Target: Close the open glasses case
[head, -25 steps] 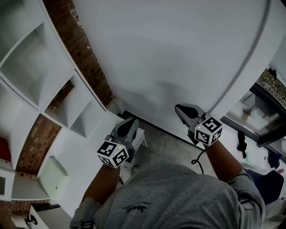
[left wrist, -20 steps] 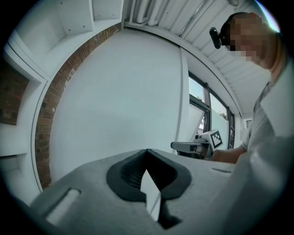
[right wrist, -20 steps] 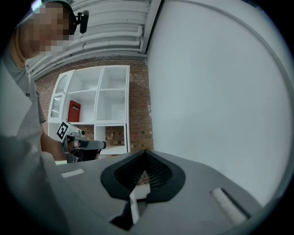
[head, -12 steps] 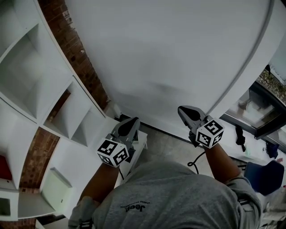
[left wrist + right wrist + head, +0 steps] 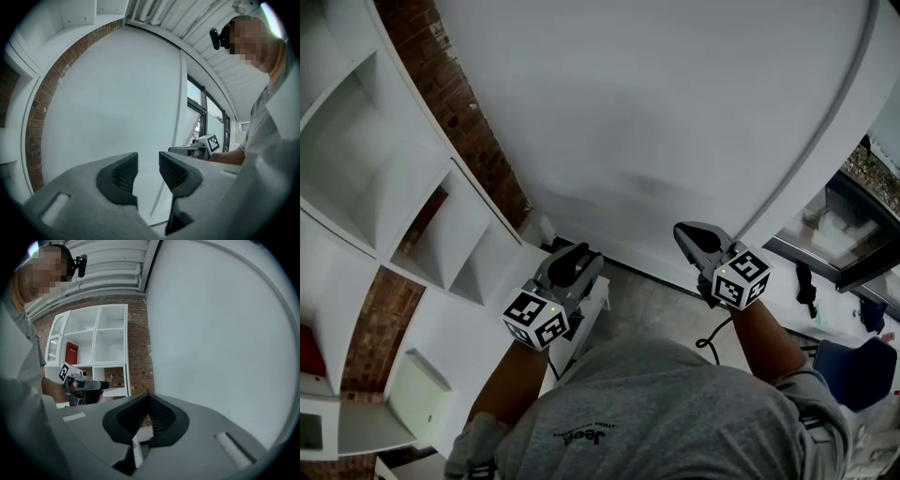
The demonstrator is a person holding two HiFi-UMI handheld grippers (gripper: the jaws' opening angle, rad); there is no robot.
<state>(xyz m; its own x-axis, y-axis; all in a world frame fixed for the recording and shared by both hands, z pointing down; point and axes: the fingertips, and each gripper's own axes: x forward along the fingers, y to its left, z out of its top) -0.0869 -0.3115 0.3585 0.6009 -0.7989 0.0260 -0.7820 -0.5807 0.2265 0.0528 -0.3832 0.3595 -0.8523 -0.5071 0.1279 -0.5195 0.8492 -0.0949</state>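
Two grippers are held level, near the body. Left gripper (image 5: 147, 171): jaws just been opening, now parted, nothing between. Right gripper (image 5: 147, 416): clenched, empty. Beyond: shelves (image 5: 356, 178) far left, wall (image 5: 675, 112) ahead. Case is seen in no view. Closing judged not begun; case must be found first.

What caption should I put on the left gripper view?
Left gripper, fingers just opening with nothing between, faces a white wall.
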